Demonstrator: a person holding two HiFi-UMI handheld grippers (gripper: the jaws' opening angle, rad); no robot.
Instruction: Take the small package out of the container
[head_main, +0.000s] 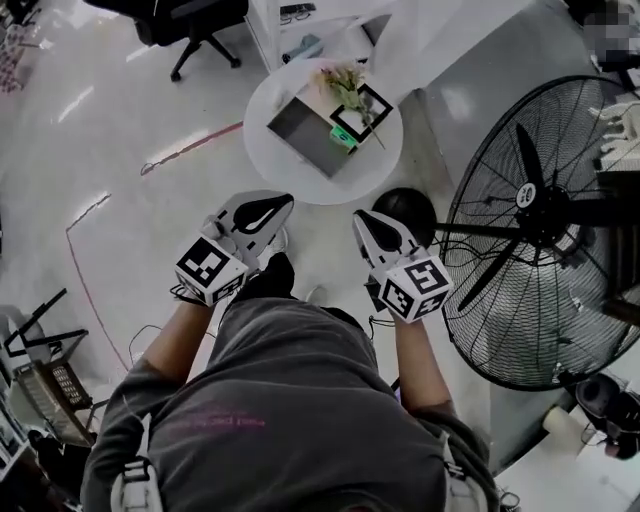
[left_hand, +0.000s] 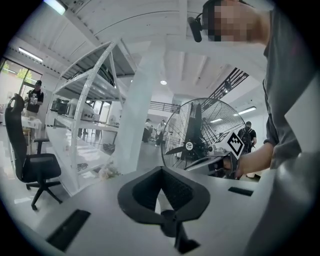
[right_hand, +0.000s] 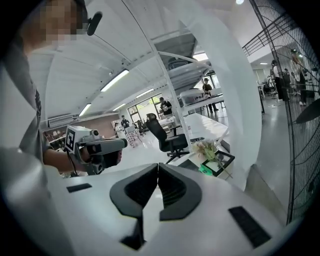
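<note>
Two hand-held grippers (head_main: 287, 201) (head_main: 359, 216) — one container (head_main: 300, 128), one fan (head_main: 545, 215)

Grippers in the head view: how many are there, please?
2. The left gripper is near the round table; the right gripper is beside it, next to the big fan. None seems hidden.

The right tool (right_hand: 158, 169), jaws together and empty, faces an office chair (right_hand: 167, 138).
</note>
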